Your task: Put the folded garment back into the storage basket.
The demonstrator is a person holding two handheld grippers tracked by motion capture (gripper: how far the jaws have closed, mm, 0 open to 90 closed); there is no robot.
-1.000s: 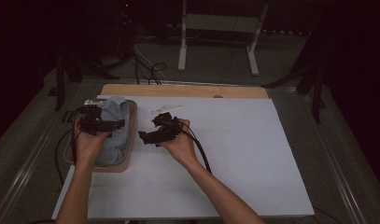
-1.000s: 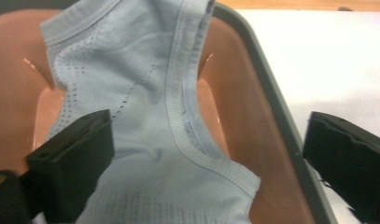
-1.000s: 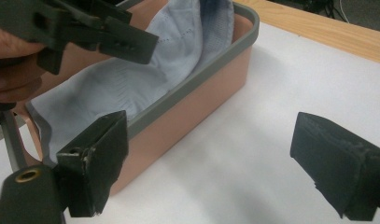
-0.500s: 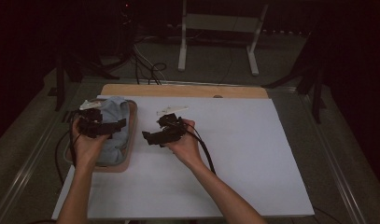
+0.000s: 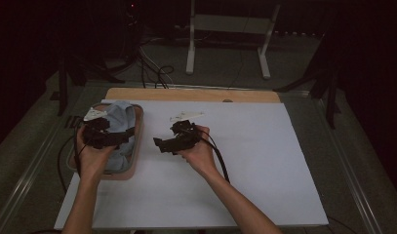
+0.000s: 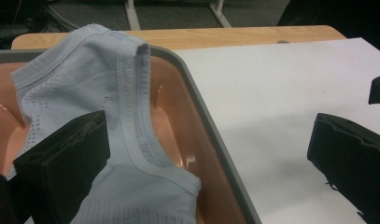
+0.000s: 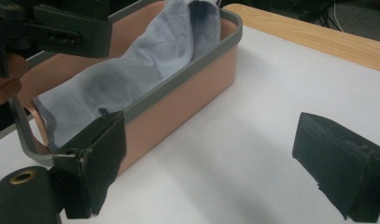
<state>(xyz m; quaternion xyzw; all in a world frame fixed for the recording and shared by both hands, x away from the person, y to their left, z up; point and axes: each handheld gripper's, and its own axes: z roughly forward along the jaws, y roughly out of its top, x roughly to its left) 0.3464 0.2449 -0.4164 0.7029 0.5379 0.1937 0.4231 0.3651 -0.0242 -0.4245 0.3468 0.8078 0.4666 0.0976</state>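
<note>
A light blue knitted garment point(image 5: 119, 114) lies bunched in a salmon tray with a grey rim point(image 5: 137, 146) at the left of the white table. My left gripper point(image 5: 106, 136) hovers over the tray, open; in the left gripper view point(image 6: 206, 172) one jaw hangs above the garment point(image 6: 108, 93) and the other beyond the tray rim point(image 6: 211, 135). My right gripper point(image 5: 174, 141) is to the right of the tray, open and empty. In the right gripper view point(image 7: 220, 163) its jaws point at the tray wall point(image 7: 178, 107), and the garment point(image 7: 155, 51) drapes over the far end.
A white sheet point(image 5: 259, 161) covers the table, with a wooden strip point(image 5: 196, 94) along the far edge. Beyond the table stand a metal frame point(image 5: 225, 39) and loose cables point(image 5: 152, 68) on the dark floor. The left gripper's body point(image 7: 61, 28) shows above the tray.
Both hands have drifted slightly toward the near side of the table. The garment stays in the tray.
</note>
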